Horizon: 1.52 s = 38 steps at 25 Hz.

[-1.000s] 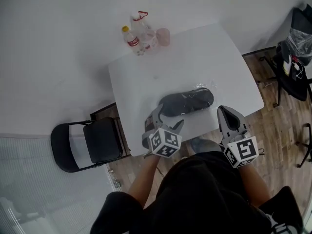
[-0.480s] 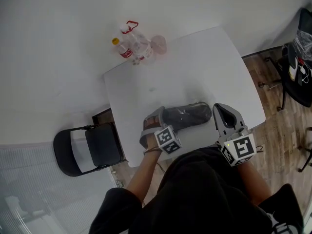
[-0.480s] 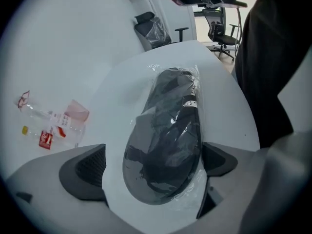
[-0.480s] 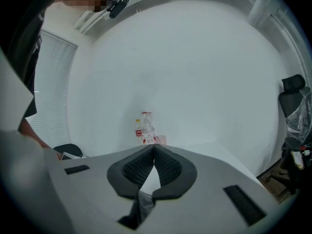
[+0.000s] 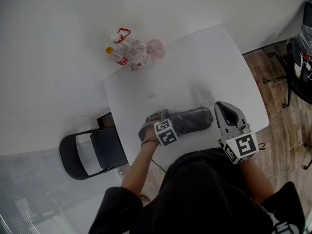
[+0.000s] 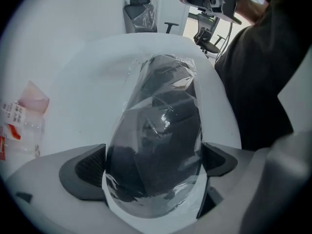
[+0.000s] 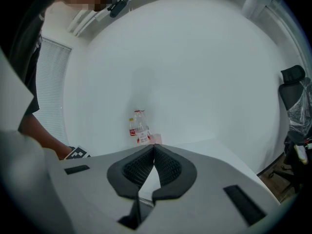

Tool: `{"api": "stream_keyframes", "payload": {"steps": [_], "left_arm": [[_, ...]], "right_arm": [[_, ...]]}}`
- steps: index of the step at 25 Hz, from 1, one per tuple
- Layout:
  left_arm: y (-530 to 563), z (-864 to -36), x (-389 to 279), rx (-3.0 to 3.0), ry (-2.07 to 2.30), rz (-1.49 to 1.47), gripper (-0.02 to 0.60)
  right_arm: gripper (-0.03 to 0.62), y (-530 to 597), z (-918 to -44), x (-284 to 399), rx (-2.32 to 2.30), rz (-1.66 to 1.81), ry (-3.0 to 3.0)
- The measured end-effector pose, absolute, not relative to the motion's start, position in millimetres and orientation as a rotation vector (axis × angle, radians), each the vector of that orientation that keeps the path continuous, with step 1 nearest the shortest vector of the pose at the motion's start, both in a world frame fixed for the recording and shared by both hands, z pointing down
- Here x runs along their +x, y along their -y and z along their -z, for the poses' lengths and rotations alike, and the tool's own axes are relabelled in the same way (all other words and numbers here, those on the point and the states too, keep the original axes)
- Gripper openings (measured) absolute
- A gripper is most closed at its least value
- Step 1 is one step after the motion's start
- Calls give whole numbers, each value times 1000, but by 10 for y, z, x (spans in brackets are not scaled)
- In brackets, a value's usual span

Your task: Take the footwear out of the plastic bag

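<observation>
Two grippers are at the near edge of a white table (image 5: 195, 67). Far left on the floor stands a black folding chair (image 5: 90, 155). At the table's far left corner are a few clear bottles (image 5: 126, 56) with a pink cup (image 5: 156, 48) just beside them. The left gripper (image 6: 153, 165) has its jaws spread as wide as they go, one on each side of the near end of a dark shoe (image 5: 190, 121). The shoe lies on its side near the table's front edge, wrapped in a clear plastic bag (image 6: 192, 89). The film sits right against both pads (image 6: 90, 165), though no squeeze shows. Right of the shoe and apart from it, the right gripper (image 7: 153, 150) hovers with jaws pressed together, holding nothing. A black office chair (image 5: 302, 62) stands at the far right.
</observation>
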<state>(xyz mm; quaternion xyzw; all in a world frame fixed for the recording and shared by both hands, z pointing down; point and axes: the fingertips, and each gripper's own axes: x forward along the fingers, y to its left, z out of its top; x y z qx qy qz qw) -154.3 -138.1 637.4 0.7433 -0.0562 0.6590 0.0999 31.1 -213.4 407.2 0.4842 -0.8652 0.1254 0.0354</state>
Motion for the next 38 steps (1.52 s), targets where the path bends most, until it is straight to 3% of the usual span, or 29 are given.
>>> {"api": "stream_keyframes", "payload": {"steps": [17,23,31,38], "left_arm": [[1419,-6288,-1500,2324,164,-1821,580],[1477,-6118,-1534,2445,276,-1724,532],[1695,-5700,-1536,2654,505,-1602,529],[1938,-5143,-1525,2827,687,-1559,529]], "right_arm": [[16,2413,-4383,591,1485,-442,2574],[17,2404,-4528,817,1462,-491,2533],[18,2318,-4562,663,1072,-596,2587],[21,2338,-4081,524,823,-468,2686]]}}
